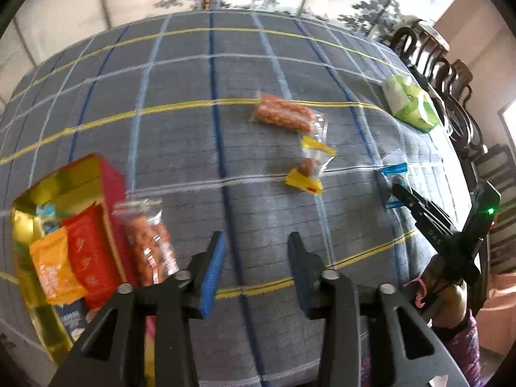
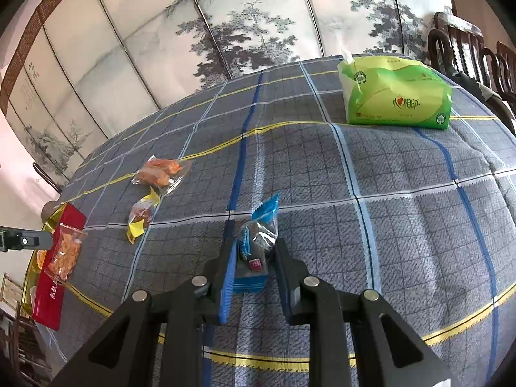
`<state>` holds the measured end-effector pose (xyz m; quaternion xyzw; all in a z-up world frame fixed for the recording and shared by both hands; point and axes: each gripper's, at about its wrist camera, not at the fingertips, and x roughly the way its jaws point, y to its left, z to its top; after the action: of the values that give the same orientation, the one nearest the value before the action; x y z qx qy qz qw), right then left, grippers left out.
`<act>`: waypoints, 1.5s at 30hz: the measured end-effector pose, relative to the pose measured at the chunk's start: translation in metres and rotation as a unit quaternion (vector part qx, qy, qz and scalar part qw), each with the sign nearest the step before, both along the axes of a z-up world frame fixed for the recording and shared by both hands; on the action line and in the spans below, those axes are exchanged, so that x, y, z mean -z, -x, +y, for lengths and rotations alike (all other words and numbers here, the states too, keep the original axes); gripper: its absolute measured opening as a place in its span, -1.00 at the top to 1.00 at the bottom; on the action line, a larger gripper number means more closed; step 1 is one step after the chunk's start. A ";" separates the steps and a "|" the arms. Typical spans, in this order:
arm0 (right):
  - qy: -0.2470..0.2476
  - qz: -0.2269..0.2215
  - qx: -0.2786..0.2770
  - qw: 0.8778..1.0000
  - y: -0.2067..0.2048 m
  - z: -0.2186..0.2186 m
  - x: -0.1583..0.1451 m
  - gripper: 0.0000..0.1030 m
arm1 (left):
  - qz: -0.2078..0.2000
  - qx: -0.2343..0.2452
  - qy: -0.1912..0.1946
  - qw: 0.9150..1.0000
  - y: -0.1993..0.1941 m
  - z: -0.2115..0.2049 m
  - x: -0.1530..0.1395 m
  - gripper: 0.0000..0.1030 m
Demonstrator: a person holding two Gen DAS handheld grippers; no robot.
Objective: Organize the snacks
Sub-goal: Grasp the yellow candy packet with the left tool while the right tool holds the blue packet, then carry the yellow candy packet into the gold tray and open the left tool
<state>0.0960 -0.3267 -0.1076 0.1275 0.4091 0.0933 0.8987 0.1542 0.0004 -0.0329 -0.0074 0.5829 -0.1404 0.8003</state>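
A red and gold box (image 1: 109, 177) at the left holds several snack packs; it also shows in the right wrist view (image 2: 53, 287). A clear bag of orange snacks (image 1: 146, 242) leans on the box's red wall (image 2: 66, 251). My left gripper (image 1: 254, 271) is open and empty just right of it. Another orange snack bag (image 1: 283, 113) (image 2: 159, 171) and a yellow-ended pack (image 1: 308, 169) (image 2: 140, 216) lie mid-table. My right gripper (image 2: 253, 266) has its jaws around a blue-ended pack (image 2: 256, 245) (image 1: 395, 172) on the cloth, with small gaps at the sides.
A green tissue pack (image 2: 396, 93) (image 1: 409, 101) stands at the far right of the grey plaid tablecloth (image 2: 403, 225). Dark wooden chairs (image 1: 451, 74) line the right edge. A painted screen (image 2: 225, 32) stands behind the table.
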 end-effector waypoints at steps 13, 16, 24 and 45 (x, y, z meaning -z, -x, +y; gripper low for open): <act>-0.016 -0.001 -0.007 1.000 0.000 -0.005 0.001 0.55 | -0.064 0.125 -0.099 0.985 -0.050 -0.095 0.034 -0.75; -0.018 -0.002 -0.008 1.000 0.002 -0.006 0.001 0.55 | -0.061 0.124 -0.113 0.984 -0.061 -0.095 0.049 -0.69; -0.017 0.002 -0.009 1.000 0.002 -0.005 0.001 0.55 | -0.054 0.114 -0.124 0.984 -0.055 -0.088 0.066 0.57; -0.002 0.006 -0.005 1.000 -0.004 -0.001 0.003 0.55 | -0.112 -0.038 -0.030 0.993 0.086 0.018 -0.027 0.55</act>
<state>0.0997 -0.3276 -0.1111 0.1281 0.4148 0.0975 0.8956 0.0679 0.0183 -0.0059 0.0102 0.4928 -0.0921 0.8652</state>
